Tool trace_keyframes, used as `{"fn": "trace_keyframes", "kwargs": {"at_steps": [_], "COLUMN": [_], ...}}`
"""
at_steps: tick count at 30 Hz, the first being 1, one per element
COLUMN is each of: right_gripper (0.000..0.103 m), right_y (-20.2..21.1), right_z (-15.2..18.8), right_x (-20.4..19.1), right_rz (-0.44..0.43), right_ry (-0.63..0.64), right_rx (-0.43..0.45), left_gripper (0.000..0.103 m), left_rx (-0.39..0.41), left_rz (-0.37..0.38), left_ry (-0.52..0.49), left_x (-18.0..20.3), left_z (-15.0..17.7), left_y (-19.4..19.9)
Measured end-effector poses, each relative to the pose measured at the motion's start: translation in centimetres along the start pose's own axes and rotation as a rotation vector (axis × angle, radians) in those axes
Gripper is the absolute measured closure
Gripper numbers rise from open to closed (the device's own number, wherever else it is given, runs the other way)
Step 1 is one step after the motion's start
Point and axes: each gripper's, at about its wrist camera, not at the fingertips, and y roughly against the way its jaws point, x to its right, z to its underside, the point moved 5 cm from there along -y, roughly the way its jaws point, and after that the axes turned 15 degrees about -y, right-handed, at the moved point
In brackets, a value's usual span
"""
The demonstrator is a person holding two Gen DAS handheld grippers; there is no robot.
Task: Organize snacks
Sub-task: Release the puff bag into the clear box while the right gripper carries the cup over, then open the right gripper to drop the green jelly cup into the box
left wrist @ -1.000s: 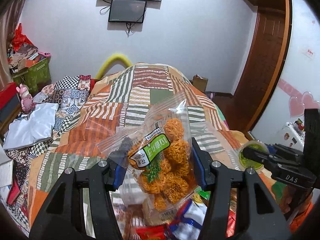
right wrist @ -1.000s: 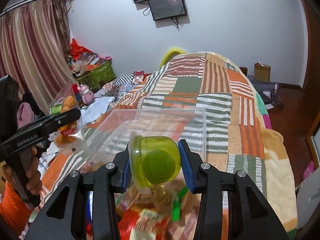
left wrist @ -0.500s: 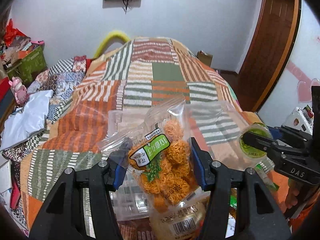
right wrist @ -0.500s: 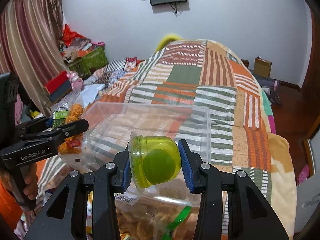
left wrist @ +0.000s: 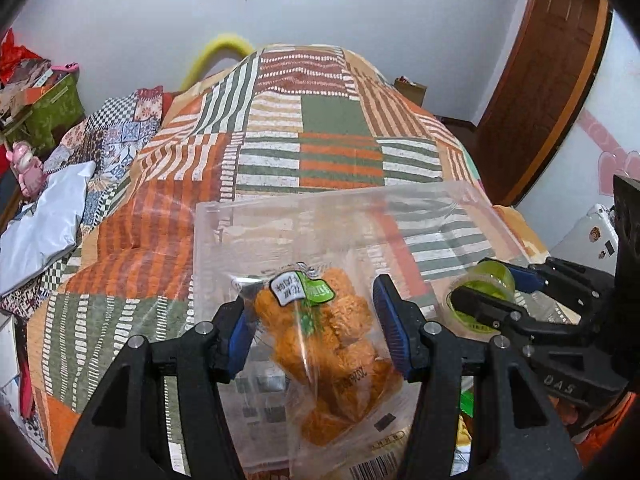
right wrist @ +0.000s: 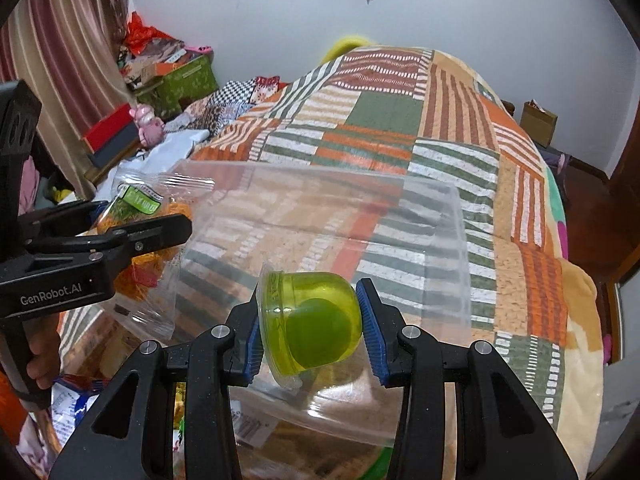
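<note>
Over clear bin (right wrist: 320, 216), clawed jelly cup (right wrist: 310, 326)

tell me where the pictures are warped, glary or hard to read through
Left wrist view: fisheye bends the door frame, corners go black; the clear bin shows faint reflections, and the snack bag has a glossy sheen. Right wrist view: same curved edges; a small highlight sits on the green jelly cup, and the bin's walls blur the quilt behind.

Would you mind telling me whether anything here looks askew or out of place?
The green jelly cup sits tilted on its side in the right claw, its lid rim facing left rather than up. The snack bag in the left claw looks intact. Nothing appears spilled around the clear bin.
</note>
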Motion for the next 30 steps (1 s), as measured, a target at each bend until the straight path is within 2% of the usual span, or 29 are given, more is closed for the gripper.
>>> {"fn": "trace_keyframes", "kwargs": {"at_steps": [7, 12, 17, 22, 30], "right_gripper": [0.064, 0.064, 0.063, 0.062, 0.049], "right_y": [-0.3, -0.2, 0.9, 3.0, 7.1], "right_z": [0.7, 0.7, 0.5, 0.3, 0.8], "right_x": [-0.3, -0.2, -0.3, -0.6, -1.2], "right_rz": [0.010, 0.013, 0.020, 0.018, 0.033], "right_ry": [0.020, 0.016, 0.012, 0.010, 0.019], "right_rx": [-0.017, -0.022, 0.007, 0.049, 0.135], "left_gripper": [0.046, 0.040, 0.031, 0.028, 0.020], "left_rx": [-0.023, -0.004, 0.032, 0.078, 0.147], "left_rz": [-0.007, -0.016, -0.024, -0.032, -0.058], "left_ry": [0.000, -0.011, -0.002, 0.008, -0.005], "left_x": [0.2, 0.4, 0.4, 0.4, 1.3], "left_z": [0.5, 0.7, 0.6, 0.5, 1.3], "left_y": [-1.0, -0.3, 1.4, 4.0, 8.8]}}
